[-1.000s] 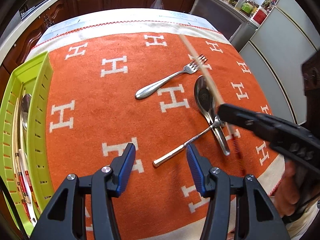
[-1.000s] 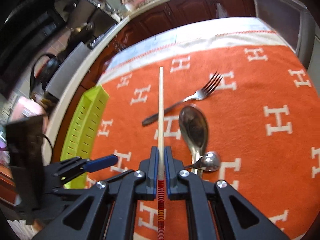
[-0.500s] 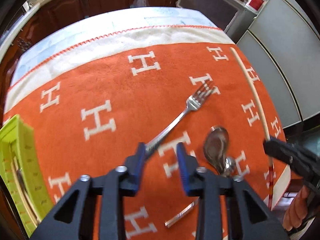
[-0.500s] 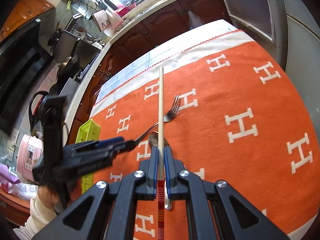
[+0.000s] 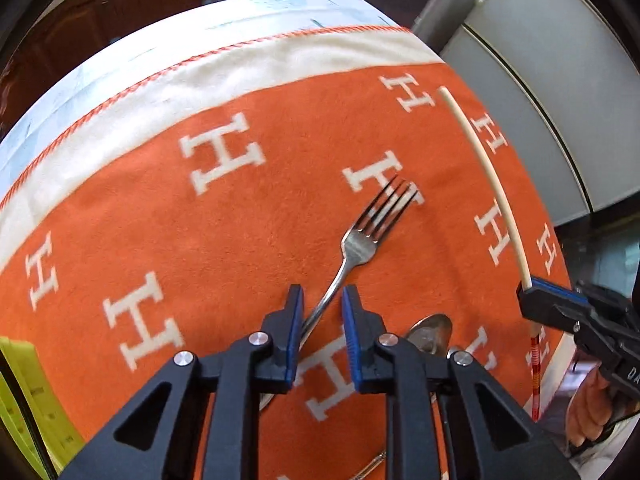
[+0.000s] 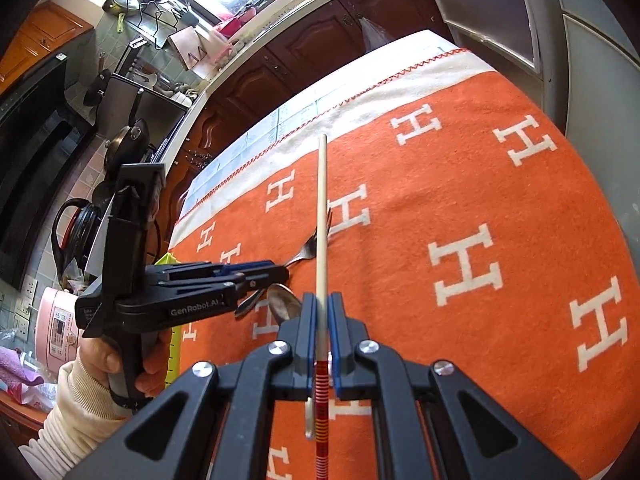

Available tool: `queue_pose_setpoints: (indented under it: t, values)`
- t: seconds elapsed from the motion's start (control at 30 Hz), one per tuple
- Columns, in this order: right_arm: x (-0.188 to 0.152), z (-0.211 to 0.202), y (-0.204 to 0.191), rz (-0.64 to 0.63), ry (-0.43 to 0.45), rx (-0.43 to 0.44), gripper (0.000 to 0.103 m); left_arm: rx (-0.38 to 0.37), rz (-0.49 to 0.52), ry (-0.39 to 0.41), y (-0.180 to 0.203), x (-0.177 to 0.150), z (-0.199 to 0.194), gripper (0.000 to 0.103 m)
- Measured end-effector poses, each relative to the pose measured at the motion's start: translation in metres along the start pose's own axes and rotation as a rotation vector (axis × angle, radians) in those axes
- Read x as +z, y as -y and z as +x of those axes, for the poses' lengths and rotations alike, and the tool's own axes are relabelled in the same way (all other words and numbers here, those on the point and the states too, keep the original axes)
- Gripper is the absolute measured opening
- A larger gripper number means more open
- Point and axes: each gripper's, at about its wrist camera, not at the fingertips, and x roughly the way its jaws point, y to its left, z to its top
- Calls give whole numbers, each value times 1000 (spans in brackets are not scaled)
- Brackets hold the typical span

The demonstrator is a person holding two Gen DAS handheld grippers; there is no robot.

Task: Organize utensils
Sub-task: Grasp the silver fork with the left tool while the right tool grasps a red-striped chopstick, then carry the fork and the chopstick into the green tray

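Left wrist view:
Fork (image 5: 362, 240): lying flat on the orange blanket (image 5: 200, 240) with the white H pattern, tines pointing up and to the right, handle running down into the gap of the left tool (image 5: 322, 300).
Left tool: its jaws have just been closing and now stand a narrow gap apart around the fork handle. The handle sits against the left blue pad, but the right pad isn't touching it, so no real grip.
Spoon (image 5: 430, 334): just right of the left tool, bowl peeking out, mostly hidden behind the tool's arm.
Right tool (image 5: 532, 294): at the right edge, clamped on a pale chopstick (image 5: 488, 168) that sticks up and away over the blanket; its red striped end hangs below the jaws.
Green tray (image 5: 28, 400): only a corner shows at the far left edge, well apart from the fork.

Right wrist view:
Right tool (image 6: 322, 316): pretty much fully closed, blue pads pinching the chopstick (image 6: 322, 216), which points straight ahead above the blanket (image 6: 480, 200).
Left tool (image 6: 280, 274): coming in from the left, held by a hand (image 6: 116, 364) in a cream sleeve, tips down at the fork (image 6: 306, 252) handle.
Spoon (image 6: 282, 304): bowl just in front of the right tool, next to the left tool's tips.
Surface: blanket covers it, kitchen cabinets behind.
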Motion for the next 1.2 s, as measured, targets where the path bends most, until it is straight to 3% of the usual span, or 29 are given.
queue_pose_setpoints:
  t: [0.17,0.3,0.43,0.63,0.97,1.2]
  values:
    - [1,3,7,15,-9,-7,6,-13,13,-17,1,13,5,17]
    - [0,3,9,25,-11,-10,6,49,33,-8,4,3,1,8]
    - [-1,0,9,22,-5,-5,6,65,-51,3,-4,-11,-5,2]
    - [-2,-6,3,11,5,15,6,38,-182,50,-22,-45,-29,2]
    - [-12,-8,-23,-44,-15,59,6,20,-287,143,-33,-99,-63,2]
    - [-21,-7,-42,-85,-36,80,6,-19,-342,182,-35,-111,-64,2]
